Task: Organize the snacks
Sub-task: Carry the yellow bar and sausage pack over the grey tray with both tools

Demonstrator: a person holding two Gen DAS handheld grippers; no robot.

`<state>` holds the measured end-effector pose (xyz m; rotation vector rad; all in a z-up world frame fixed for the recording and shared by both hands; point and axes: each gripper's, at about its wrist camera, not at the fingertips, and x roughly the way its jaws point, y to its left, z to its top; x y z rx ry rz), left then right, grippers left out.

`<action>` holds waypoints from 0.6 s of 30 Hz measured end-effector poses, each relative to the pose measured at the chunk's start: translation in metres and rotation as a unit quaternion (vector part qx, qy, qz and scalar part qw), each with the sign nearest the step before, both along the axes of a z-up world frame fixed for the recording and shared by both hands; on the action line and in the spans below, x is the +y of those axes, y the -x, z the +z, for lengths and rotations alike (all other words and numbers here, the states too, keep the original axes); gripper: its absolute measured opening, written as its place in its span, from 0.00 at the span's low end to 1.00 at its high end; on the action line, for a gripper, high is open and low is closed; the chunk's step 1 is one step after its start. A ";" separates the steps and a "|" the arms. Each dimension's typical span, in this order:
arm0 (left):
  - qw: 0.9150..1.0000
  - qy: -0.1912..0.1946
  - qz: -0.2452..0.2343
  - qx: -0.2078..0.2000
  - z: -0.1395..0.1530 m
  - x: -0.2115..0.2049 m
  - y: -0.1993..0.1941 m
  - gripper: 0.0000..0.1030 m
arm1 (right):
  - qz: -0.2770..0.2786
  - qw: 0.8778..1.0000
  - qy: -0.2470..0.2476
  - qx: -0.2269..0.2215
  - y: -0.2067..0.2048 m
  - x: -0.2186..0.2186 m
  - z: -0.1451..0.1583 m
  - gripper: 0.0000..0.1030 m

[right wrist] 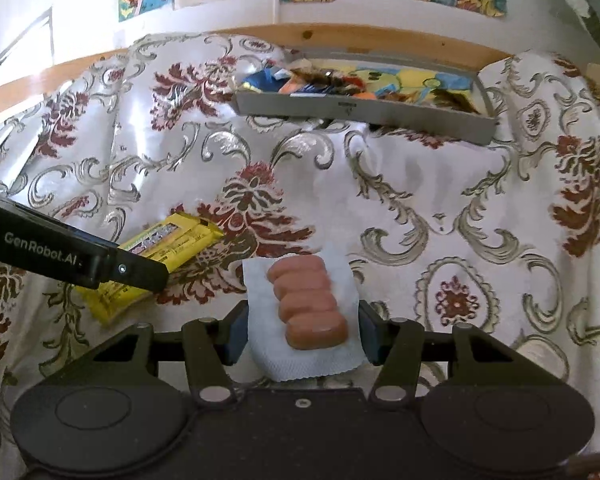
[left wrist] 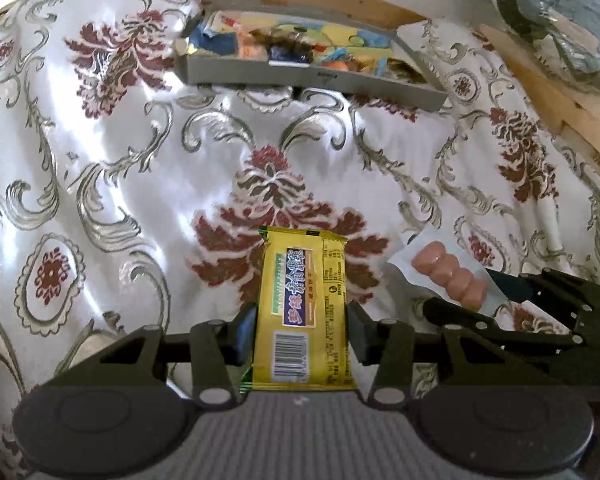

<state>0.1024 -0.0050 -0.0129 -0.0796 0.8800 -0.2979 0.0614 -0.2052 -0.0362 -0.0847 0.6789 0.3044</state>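
Claw on the left [left wrist: 302, 334] grips a yellow bar [left wrist: 305, 308]; the right claw [right wrist: 302, 334] pinches a sausage pack [right wrist: 306, 308]. Both packs hang over the desk cloth [left wrist: 100, 152], well short of the gray tray [left wrist: 312, 76] at the far edge. Best carry them level, clear the tray wall, then release inside.

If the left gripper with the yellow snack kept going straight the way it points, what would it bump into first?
Probably the patterned tablecloth: the left gripper, holding the yellow snack pack, points downward at bare cloth. The grey tray of snacks lies farther ahead, though depth is hard to judge.
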 end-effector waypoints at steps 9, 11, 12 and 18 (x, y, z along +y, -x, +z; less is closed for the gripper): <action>1.000 0.006 -0.005 -0.021 0.029 -0.017 -0.049 0.49 | -0.012 0.999 -0.009 -0.038 -0.017 -0.024 0.028 0.55; 0.999 0.011 -0.004 -0.031 0.039 -0.023 -0.070 0.49 | -0.007 0.999 -0.004 -0.051 -0.029 -0.029 0.037 0.55; 0.999 0.012 -0.003 -0.039 0.044 -0.026 -0.080 0.49 | -0.005 0.998 -0.002 -0.058 -0.037 -0.033 0.043 0.55; 0.996 0.014 0.004 -0.090 0.076 -0.047 -0.149 0.49 | -0.006 0.996 0.005 -0.091 -0.093 -0.054 0.076 0.55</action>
